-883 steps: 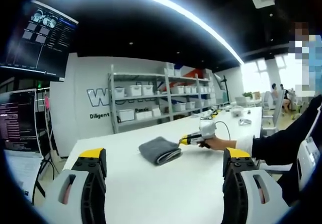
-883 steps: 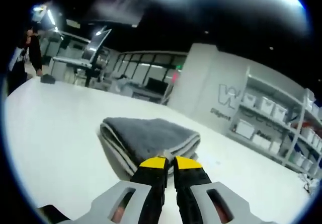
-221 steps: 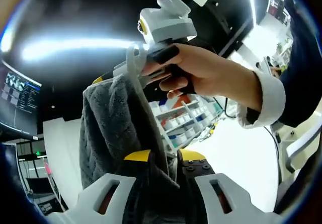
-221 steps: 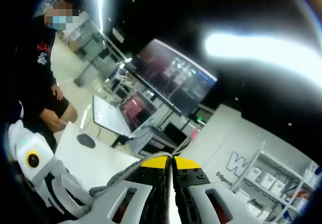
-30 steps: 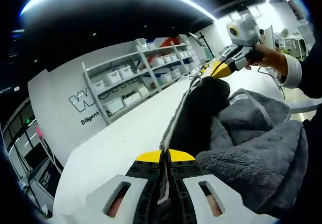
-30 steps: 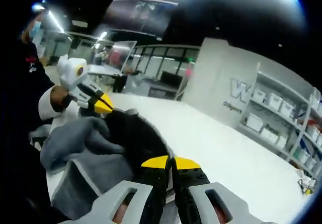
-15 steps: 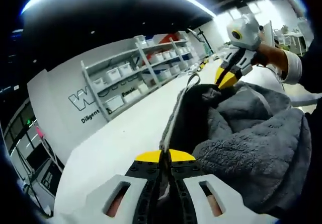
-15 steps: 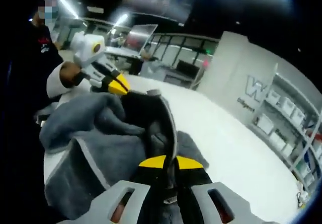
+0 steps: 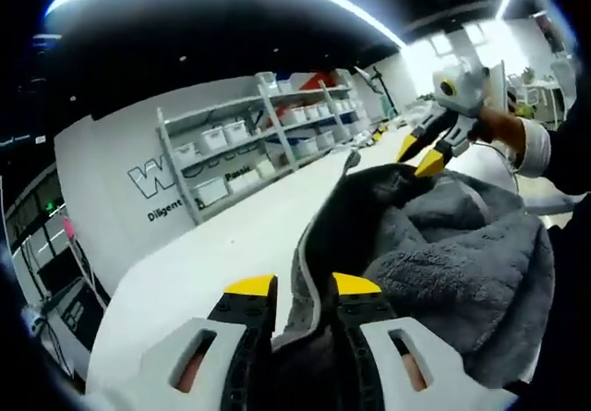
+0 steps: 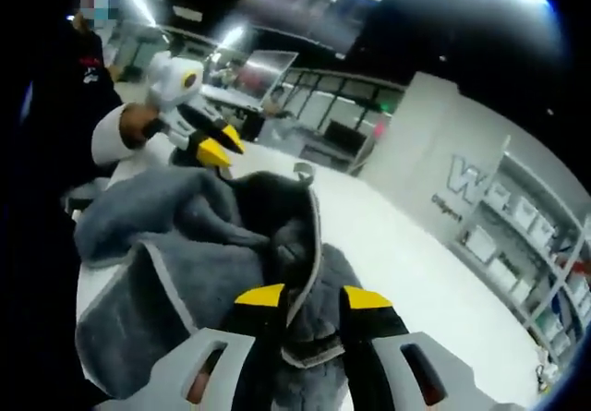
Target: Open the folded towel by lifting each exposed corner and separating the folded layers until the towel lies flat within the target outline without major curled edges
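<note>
Two tools, both with jaws spread, neither pinching anything. Left gripper view, left to right: white wall with lettering (image 9: 152,178), shelves (image 9: 268,129) stacked with white bins, then the white bench (image 9: 208,245) running away toward the bright far end. Left tool (image 9: 292,286) rises from the bottom, yellow tips apart, with the pale hem of the grey towel (image 9: 462,259) running up through the gap between them; whether the cloth touches either tip is hard to tell. Towel sits bunched and rumpled on the near part of the bench, heaped right of the jaws, with a dark hollow of folds in the middle. Beyond it, at far right, the right tool (image 9: 420,155) points down at the towel's far edge, tips apart, held by a hand (image 9: 503,126) in a white cuff and dark sleeve.

Right gripper view, left to right: dark-clothed person, left tool (image 10: 214,148) open just beyond the towel (image 10: 175,263), right tool (image 10: 309,297) straddling the hem, shelves (image 10: 517,245) at far right.
</note>
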Demonstrator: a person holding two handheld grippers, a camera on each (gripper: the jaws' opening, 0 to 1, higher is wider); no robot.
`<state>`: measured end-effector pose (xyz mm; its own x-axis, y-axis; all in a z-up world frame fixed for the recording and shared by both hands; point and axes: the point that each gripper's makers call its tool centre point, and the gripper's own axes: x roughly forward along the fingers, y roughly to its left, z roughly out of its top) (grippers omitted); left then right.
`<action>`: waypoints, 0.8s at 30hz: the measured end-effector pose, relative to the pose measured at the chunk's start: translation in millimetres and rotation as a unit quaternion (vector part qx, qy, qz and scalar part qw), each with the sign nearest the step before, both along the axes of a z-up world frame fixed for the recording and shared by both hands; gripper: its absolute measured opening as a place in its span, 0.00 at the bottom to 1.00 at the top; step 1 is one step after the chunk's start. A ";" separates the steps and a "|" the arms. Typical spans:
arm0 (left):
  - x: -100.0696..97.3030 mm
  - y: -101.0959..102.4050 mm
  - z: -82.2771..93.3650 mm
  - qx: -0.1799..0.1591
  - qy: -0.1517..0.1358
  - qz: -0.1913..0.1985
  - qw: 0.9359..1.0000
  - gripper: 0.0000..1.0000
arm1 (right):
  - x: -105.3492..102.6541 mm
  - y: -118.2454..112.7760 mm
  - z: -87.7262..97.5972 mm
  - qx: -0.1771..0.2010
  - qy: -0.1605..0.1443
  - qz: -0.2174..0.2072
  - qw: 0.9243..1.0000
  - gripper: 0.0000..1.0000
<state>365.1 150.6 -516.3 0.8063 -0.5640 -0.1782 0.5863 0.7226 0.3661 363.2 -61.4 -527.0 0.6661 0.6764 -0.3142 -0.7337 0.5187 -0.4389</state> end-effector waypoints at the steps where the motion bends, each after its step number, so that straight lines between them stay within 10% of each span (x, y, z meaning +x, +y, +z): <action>1: -1.5 8.0 2.0 -0.008 0.004 0.004 1.000 0.25 | -0.5 -1.4 0.2 0.003 0.000 -0.001 1.000 0.22; 13: -17.1 46.8 -15.1 -0.056 0.114 -0.013 0.992 0.43 | -5.5 -26.3 1.7 0.054 0.025 -0.008 0.998 0.31; 24: -24.9 66.0 -44.4 -0.011 0.182 -0.006 0.983 0.58 | 0.1 -54.7 -2.1 0.081 0.047 -0.043 0.995 0.31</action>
<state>340.3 216.5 -560.7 0.6845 -0.5803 -0.4412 0.6841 0.7205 0.1138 363.2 -116.1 -529.1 0.6963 0.6653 -0.2694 -0.7176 0.6391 -0.2767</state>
